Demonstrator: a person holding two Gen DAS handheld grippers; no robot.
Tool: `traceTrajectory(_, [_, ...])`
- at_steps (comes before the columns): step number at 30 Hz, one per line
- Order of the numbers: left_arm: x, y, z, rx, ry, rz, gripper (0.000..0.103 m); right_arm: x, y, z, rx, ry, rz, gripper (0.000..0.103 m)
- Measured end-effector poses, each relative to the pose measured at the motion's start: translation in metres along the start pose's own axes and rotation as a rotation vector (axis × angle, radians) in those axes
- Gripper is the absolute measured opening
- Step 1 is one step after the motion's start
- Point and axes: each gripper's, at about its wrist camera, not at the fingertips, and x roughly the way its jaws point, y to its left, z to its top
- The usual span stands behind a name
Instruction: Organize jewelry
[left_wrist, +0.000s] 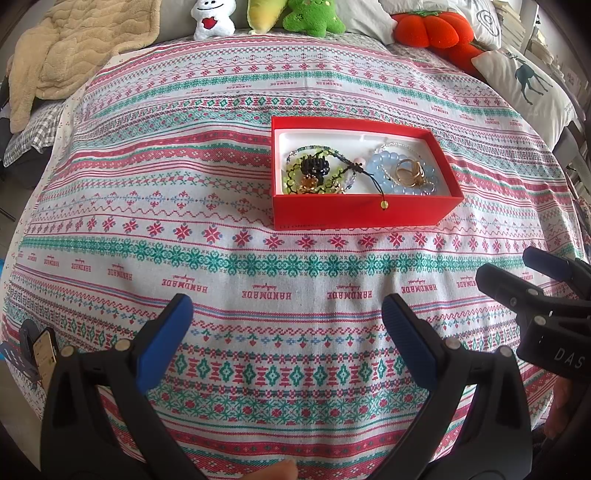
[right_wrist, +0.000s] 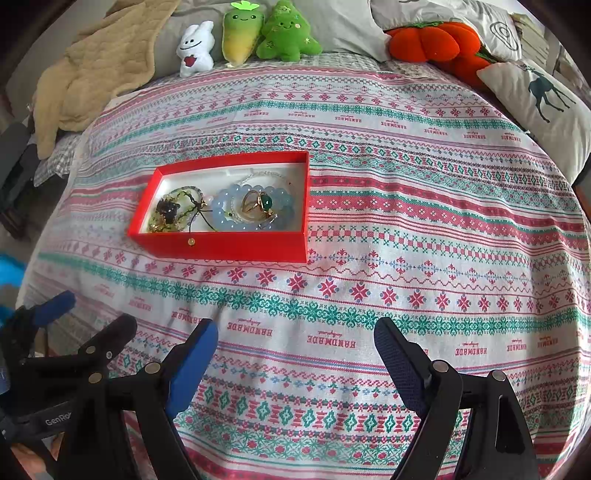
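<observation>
A red box (left_wrist: 354, 212) with a white lining stands on the patterned cloth; it also shows in the right wrist view (right_wrist: 221, 248). Inside lie a pale blue bead bracelet (left_wrist: 384, 173) (right_wrist: 225, 201), gold rings (left_wrist: 408, 171), one with a green stone (right_wrist: 266, 201), a green bead string (left_wrist: 295, 173) (right_wrist: 177, 206) and a small black piece (left_wrist: 314, 166). A cord with a yellow bead (left_wrist: 385, 204) hangs over the front wall. My left gripper (left_wrist: 286, 332) is open and empty, nearer than the box. My right gripper (right_wrist: 295, 354) is open and empty, nearer than the box and to its right.
The patterned tablecloth (left_wrist: 221, 258) covers the surface. Plush toys (right_wrist: 240, 33), an orange pumpkin cushion (right_wrist: 436, 40), a deer pillow (right_wrist: 543, 99) and a beige blanket (right_wrist: 99, 66) line the far edge. The right gripper shows at the right edge of the left wrist view (left_wrist: 532, 284).
</observation>
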Motion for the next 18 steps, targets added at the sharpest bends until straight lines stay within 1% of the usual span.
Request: traceTrajectory(18, [0.0041, 0.0001, -0.0010, 0.005, 0.008, 0.006, 0.102, 0.0003, -0.0006, -0.0004, 0.000, 0.001, -0.003, 0.088])
